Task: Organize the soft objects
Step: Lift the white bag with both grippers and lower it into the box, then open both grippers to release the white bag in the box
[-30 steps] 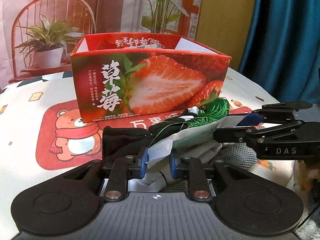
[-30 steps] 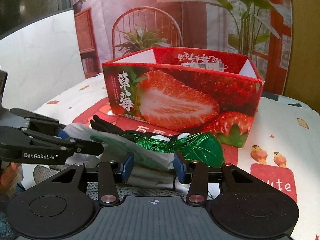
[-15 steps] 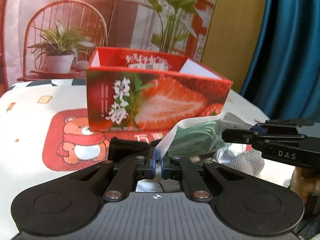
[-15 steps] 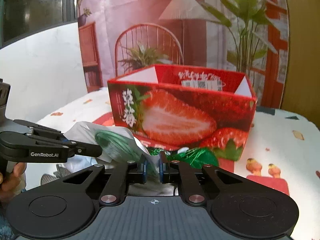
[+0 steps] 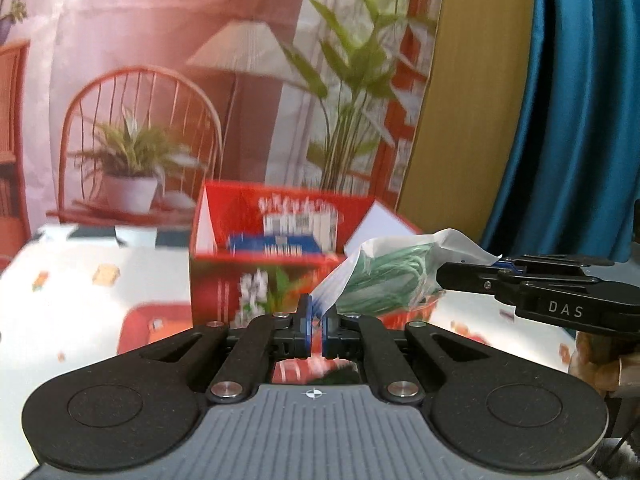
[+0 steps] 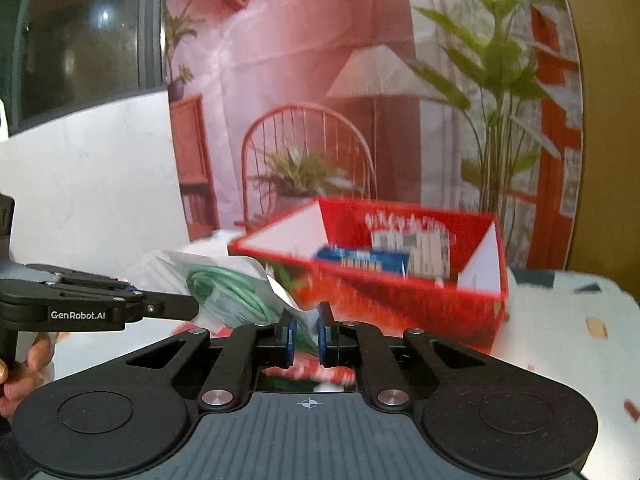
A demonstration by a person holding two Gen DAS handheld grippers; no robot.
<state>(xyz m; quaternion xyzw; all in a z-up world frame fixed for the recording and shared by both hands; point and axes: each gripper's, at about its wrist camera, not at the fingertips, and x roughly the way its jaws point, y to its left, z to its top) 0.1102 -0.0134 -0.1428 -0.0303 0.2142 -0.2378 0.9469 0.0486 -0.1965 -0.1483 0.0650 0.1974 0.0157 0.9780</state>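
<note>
I hold a bag of green string up in the air

My left gripper (image 5: 316, 330) and right gripper (image 6: 306, 334) each pinch a corner of the clear bag (image 5: 384, 276), level with the top of the red strawberry box (image 6: 400, 280).

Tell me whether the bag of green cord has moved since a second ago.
Yes. The bag of green cord, pinched by the left gripper and right gripper, has risen from the tablecloth to the strawberry box rim height.

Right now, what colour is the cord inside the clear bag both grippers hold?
Green, coiled inside the bag; it shows best in the right wrist view.
</note>
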